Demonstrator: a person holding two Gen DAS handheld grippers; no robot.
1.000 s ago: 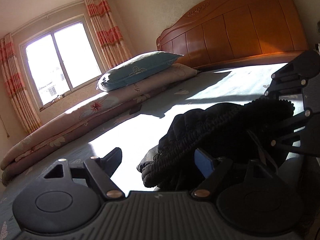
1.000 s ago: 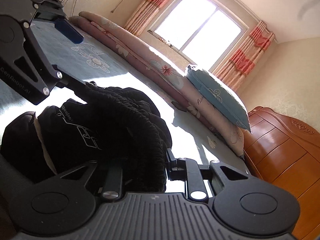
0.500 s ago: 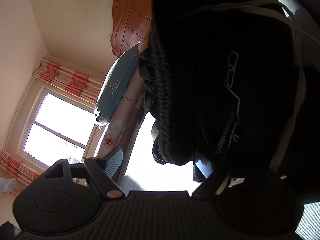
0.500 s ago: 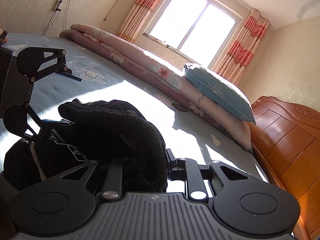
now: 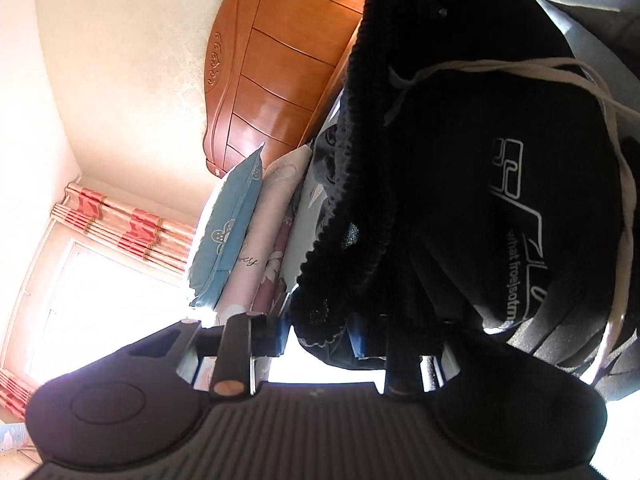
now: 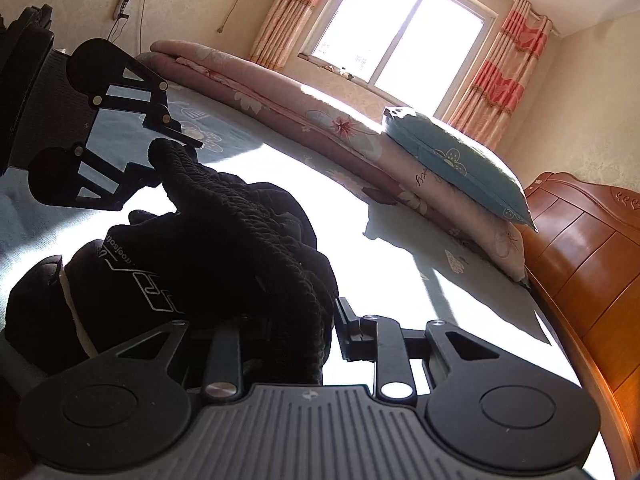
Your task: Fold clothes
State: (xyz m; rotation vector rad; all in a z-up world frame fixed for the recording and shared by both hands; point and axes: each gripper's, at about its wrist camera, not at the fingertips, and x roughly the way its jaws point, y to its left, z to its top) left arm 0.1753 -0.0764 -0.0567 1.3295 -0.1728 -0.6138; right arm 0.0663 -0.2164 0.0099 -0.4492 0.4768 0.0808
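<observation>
Bed (image 6: 420,280): we take this as our landmark; the blue sheet carries everything, with a rolled quilt (image 6: 280,92) and a blue pillow (image 6: 452,152) along its window side and the wooden headboard (image 6: 592,240) at its end.

Garment (image 6: 224,248): we see the black clothing bunched in a heap, part resting on the bed, part lifted off it by its ribbed waistband. A pale drawstring (image 5: 500,66) trails loose across it. It is not flat and not folded. We judge the risk here: lifted as a bundle, the legs may stay tangled, and any fold laid on the bed would come out crooked.

Right tongs (image 6: 288,332): closed on the ribbed waistband, low over the bed. The grip looks thick with gathered cloth; we fear layers slipping out one by one if we pull hard.

Left tongs (image 6: 160,152): pinching the far end of the same waistband, higher above the bed than the right pair; the left wrist view shows the band pressed between the blue pads (image 5: 276,334). The bite looks shallow, so a tug apart could strip it free.

Drawstring: loose loops near both grips; we think one could snag a finger when we spread the band over the bed.
</observation>
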